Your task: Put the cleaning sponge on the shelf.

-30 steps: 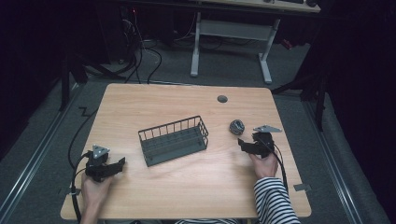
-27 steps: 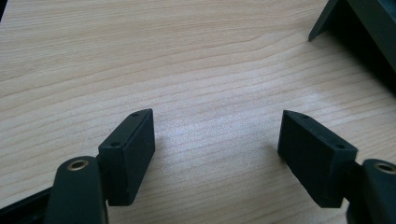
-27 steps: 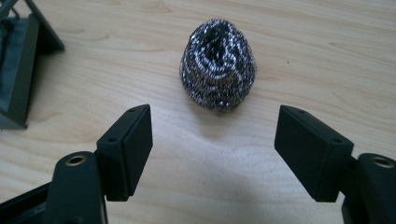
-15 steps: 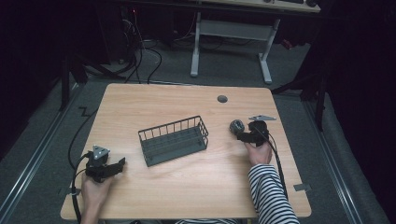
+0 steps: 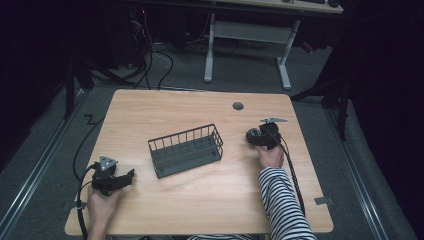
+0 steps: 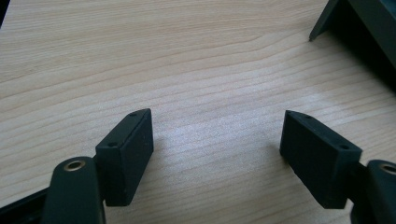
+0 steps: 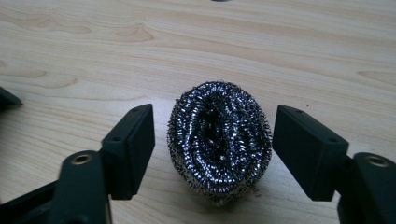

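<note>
Steel wool, a round coiled silver scouring pad (image 7: 219, 142), lies on the pale wood-grain table (image 5: 200, 205) at about three o'clock from the dark wire-mesh rectangular basket (image 5: 186, 150), which sits near the table's middle; the right gripper (image 7: 214, 149) has the pad between its two black jaws, which stand wide, one close to each side of the coil, with a sliver of table showing on either side and no grip taken; in the high view that gripper (image 5: 263, 136) sits at the table's right side under a hand in a striped sleeve (image 5: 280, 200). The left gripper (image 6: 217, 151) rests at about seven o'clock from the basket, jaws spread wide over bare wood, holding nothing; a corner of the basket (image 6: 359, 28) shows at two o'clock in its view. Likely risk: the springy coil could squash unevenly or squirt forward if the jaws close off-centre; loose strands may also snag a pad and drag.
</note>
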{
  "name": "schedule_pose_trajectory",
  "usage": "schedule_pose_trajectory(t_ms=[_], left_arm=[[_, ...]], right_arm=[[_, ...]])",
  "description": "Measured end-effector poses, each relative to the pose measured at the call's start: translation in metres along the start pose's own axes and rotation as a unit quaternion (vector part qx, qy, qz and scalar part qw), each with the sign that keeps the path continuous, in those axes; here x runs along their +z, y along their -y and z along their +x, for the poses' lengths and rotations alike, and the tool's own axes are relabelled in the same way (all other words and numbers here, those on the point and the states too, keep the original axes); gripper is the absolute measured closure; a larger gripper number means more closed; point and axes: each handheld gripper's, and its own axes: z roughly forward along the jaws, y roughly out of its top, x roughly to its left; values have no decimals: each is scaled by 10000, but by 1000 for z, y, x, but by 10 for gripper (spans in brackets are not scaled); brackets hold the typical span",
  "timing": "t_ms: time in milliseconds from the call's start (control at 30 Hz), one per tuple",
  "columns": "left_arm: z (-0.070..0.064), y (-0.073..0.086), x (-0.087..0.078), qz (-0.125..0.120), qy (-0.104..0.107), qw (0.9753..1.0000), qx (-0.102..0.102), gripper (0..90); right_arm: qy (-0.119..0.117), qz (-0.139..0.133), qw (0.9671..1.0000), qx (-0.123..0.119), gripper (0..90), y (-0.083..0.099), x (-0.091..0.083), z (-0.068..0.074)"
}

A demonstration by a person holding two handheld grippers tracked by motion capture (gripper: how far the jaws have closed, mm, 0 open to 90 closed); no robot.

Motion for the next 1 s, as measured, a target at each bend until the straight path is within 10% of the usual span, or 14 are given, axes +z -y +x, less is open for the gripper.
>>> schedule_pose_trajectory(t_ms=[467, 1000], left_arm=[[-1, 0, -1, 16, 4, 10000, 38, 251], [-1, 0, 0, 15, 18, 10000, 45, 247]], right_arm=[[-64, 101, 9998, -187, 470, 2, -6, -3], [-889, -389, 9927, -711, 476, -10, -58, 26]])
